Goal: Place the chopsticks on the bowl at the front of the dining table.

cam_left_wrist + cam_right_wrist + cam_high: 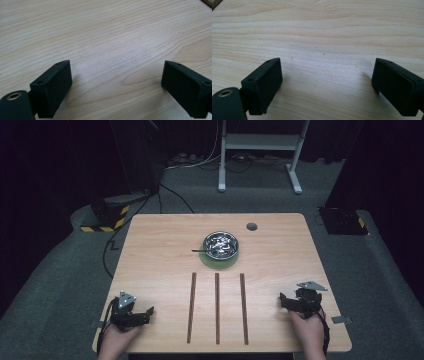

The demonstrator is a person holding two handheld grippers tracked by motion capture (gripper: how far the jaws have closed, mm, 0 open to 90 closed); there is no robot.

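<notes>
Both hands rest at the near edge of the wooden table. Each holds its tongs with the jaws spread wide over bare wood, gripping nothing: the left gripper at the near left corner, the right gripper at the near right. Between them lie three dark strips, side by side and apart. Farther off, well away from both, a metal bowl sits on a green mat, a dark handle sticking out to its left.
</notes>
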